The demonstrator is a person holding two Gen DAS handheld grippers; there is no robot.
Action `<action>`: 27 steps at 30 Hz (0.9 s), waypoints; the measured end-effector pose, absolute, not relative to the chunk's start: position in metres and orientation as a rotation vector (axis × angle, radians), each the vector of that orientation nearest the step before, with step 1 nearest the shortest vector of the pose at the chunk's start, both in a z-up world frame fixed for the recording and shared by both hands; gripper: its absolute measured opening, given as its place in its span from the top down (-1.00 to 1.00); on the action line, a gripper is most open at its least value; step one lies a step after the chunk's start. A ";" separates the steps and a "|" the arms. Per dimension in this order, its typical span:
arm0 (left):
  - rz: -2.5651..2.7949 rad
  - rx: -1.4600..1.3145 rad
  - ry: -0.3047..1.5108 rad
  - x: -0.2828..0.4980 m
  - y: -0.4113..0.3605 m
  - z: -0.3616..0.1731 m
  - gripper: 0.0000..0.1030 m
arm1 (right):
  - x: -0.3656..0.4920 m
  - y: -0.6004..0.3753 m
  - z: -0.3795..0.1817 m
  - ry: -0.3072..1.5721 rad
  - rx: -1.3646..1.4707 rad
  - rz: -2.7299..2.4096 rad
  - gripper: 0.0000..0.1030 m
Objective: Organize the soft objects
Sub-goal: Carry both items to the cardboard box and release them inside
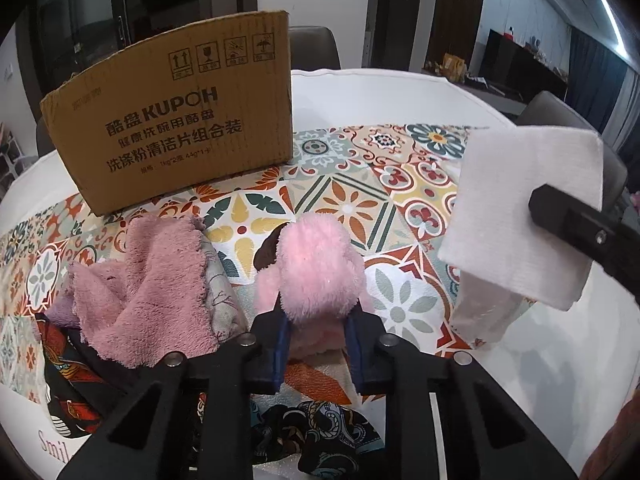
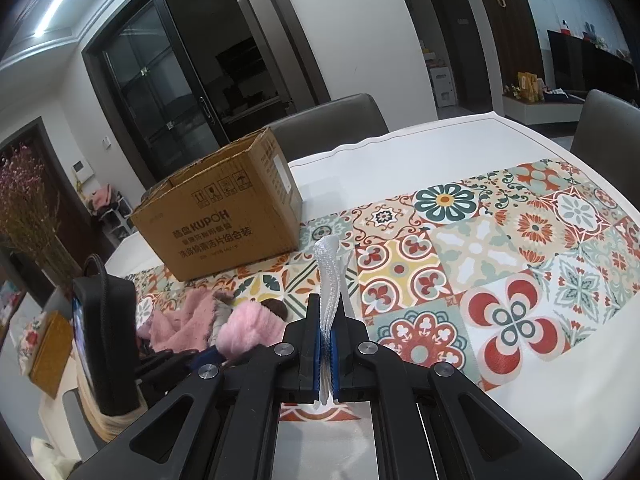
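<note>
Fluffy pink plush [image 1: 316, 264] sits on our patterned mat [image 1: 404, 184], our left gripper [image 1: 318, 344] clamped around it. At three o'clock, our right gripper [image 2: 326, 344] pinches a white cloth [image 2: 328, 276]. Cardboard box [image 1: 176, 128] stands at eleven.

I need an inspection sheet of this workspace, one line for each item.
Surface: white table under a patterned runner.
Job's things: pink fluffy toy, mauve towel, white cloth, dark printed fabric, open cardboard box.
Clutter: nothing seen.
Grippers: left tool shut on the toy; right tool shut on the white cloth.
Cables: black cord on the left rig.
Surroundings: grey chairs, dried flowers.
</note>
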State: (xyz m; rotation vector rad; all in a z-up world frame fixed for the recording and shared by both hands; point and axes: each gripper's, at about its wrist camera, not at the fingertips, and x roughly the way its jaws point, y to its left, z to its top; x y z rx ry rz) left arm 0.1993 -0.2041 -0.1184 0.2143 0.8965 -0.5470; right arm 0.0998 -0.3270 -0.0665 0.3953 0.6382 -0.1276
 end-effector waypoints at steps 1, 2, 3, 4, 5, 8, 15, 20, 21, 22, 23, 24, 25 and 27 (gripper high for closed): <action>-0.551 0.202 0.894 0.199 -0.202 -0.116 0.55 | 0.100 -0.325 -0.066 0.638 0.395 -0.124 0.91; -0.553 0.189 0.889 0.198 -0.199 -0.113 0.55 | 0.099 -0.323 -0.065 0.637 0.393 -0.121 0.91; -0.552 0.182 0.885 0.197 -0.197 -0.110 0.56 | 0.098 -0.321 -0.063 0.634 0.389 -0.118 0.91; -0.552 0.171 0.883 0.197 -0.193 -0.106 0.56 | 0.098 -0.319 -0.061 0.631 0.387 -0.115 0.91; -0.552 0.161 0.882 0.197 -0.191 -0.103 0.56 | 0.097 -0.317 -0.058 0.626 0.383 -0.112 0.91; -0.532 0.142 0.883 0.196 -0.182 -0.092 0.56 | 0.096 -0.311 -0.051 0.611 0.374 -0.103 0.91; -0.500 0.115 0.813 0.192 -0.155 -0.055 0.56 | 0.099 -0.300 -0.030 0.566 0.385 -0.059 0.91; -0.479 0.110 0.733 0.195 -0.137 -0.020 0.55 | 0.110 -0.286 -0.010 0.527 0.386 -0.010 0.91; -0.476 0.109 0.723 0.197 -0.133 -0.015 0.56 | 0.113 -0.282 -0.005 0.517 0.386 0.004 0.91; -0.472 0.104 0.713 0.198 -0.129 -0.011 0.56 | 0.116 -0.278 0.000 0.508 0.384 0.015 0.91; -0.466 0.099 0.698 0.201 -0.124 -0.004 0.56 | 0.118 -0.275 0.003 0.500 0.380 0.023 0.91; -0.460 0.098 0.687 0.203 -0.120 0.001 0.55 | 0.121 -0.271 0.009 0.489 0.374 0.031 0.91; -0.452 0.099 0.674 0.205 -0.117 0.005 0.55 | 0.124 -0.267 0.013 0.478 0.367 0.037 0.91; -0.439 0.110 0.648 0.211 -0.110 0.016 0.55 | 0.130 -0.261 0.022 0.456 0.358 0.049 0.91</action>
